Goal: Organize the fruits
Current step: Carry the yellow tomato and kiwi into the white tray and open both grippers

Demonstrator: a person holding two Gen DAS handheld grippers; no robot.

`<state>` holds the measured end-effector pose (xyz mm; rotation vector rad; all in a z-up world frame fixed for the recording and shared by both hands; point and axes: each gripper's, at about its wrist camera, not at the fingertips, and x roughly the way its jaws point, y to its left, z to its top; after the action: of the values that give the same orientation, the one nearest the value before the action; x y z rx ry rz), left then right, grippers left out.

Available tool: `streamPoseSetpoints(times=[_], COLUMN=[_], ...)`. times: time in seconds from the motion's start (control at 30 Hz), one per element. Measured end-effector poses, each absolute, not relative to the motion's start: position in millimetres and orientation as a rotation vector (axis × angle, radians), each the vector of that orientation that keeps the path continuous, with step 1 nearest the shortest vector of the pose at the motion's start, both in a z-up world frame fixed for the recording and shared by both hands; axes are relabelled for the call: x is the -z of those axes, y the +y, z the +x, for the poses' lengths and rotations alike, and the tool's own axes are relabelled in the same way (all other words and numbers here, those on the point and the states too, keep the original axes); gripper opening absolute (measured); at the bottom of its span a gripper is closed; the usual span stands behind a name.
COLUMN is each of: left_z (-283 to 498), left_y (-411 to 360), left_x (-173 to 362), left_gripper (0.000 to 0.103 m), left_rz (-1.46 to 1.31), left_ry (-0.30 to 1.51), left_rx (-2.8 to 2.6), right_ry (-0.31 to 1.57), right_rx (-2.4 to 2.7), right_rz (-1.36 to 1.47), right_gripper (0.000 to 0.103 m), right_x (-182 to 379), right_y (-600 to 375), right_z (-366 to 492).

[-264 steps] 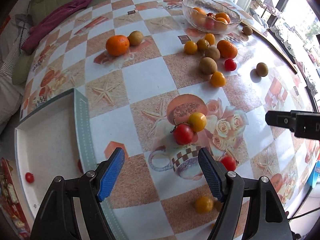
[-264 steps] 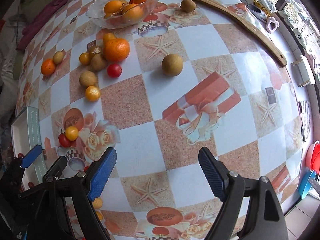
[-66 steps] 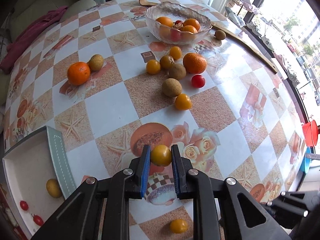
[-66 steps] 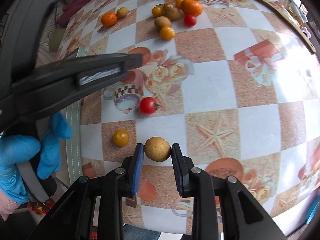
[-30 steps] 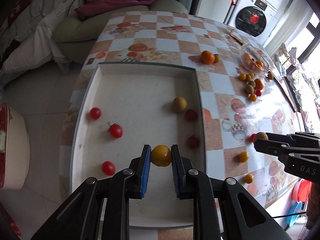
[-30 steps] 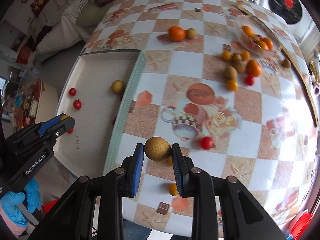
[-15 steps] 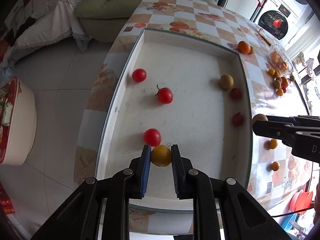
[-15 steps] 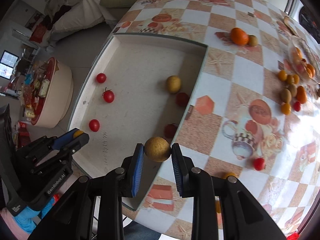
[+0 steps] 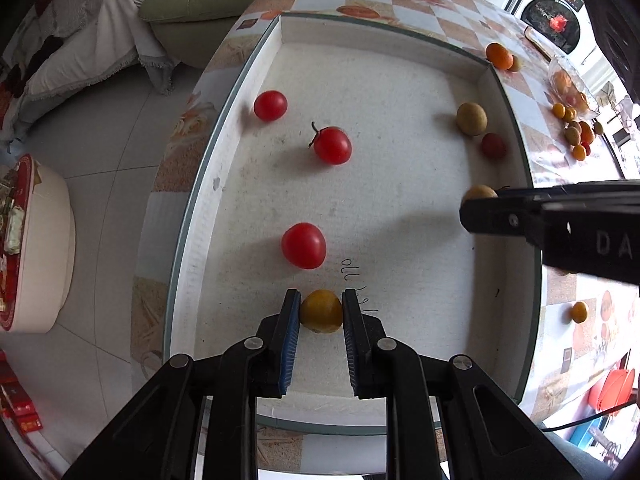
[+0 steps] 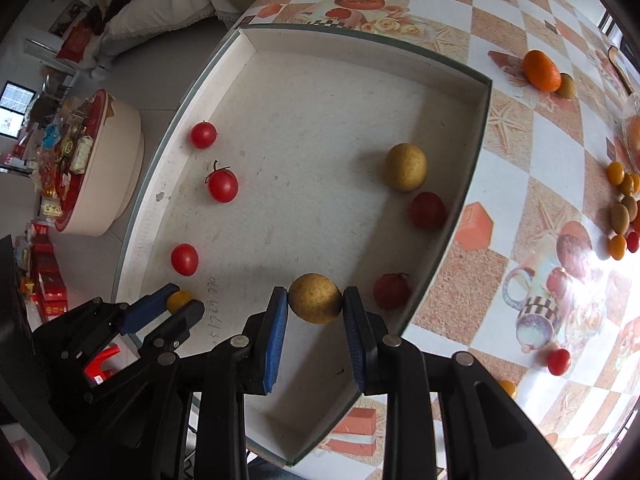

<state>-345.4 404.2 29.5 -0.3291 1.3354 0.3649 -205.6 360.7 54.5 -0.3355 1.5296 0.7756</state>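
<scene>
Table [image 10: 520, 168] w/ checkered printed cloth is carrying everything. White tray [image 9: 384, 44] is sitting at the table's edge, floor side. Left gripper [image 9: 321, 312] is clamping a yellow cherry tomato [image 9: 321, 311] between its blue pads, hanging over the tray's near end. Right gripper [image 10: 315, 300] is clamping a tan round fruit [image 10: 315, 298], hanging over the tray's near part, table side. Inside the tray: another tan fruit [image 10: 405, 167] is lying by the table-side wall, w/ two dark red tomatoes [image 10: 427, 210] along that same wall; three bright red tomatoes [image 9: 303, 245] are lying toward the floor-side wall, one w/ stem [image 9: 331, 145]. Outside the tray, on the cloth: an orange [image 10: 541, 65] is touching a small brownish fruit beyond the tray's far corner; a cluster of small yellow and brown fruits [image 10: 620, 212] is lying well apart from the tray.
</scene>
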Motion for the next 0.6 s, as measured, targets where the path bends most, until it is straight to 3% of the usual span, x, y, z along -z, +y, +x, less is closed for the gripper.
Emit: streamPoseSetpoints(times=[0.33,0.37,0.43,0.47,0.6], left_z=[-342.2,-341.0,-341.3,-342.5,-343.5], left_y=[401.5,400.3,400.3,400.1,399.2], left_x=[-23.7,-23.8,-23.8,-24.9,-28.8], left_gripper=[0.022,0.026,0.051,0.068,0.069], left_rz=[-0.29,-0.283,-0.272,-0.269,-0.24], left_ry=[1.351,1.351,1.352,1.343,1.332], left_rx=[-0.362,-0.368,-0.382,-0.389,-0.4], right_ry=[1.534,1.534,1.537,1.538,1.54], right_rx=[-0.755,-0.754,-0.766,-0.774,-0.781], right_rz=[-0.408,-0.411,-0.416,-0.419,-0.413], right_gripper=[0.032,0.033,0.037,0.041,0.06], right_x=[-40.0,-39.0,-38.7,-37.5,-37.9], right_y=[380.8,382.5,384.7,387.7,392.1], right_z=[-199.4,-199.7,-200.5,-200.3,-200.0])
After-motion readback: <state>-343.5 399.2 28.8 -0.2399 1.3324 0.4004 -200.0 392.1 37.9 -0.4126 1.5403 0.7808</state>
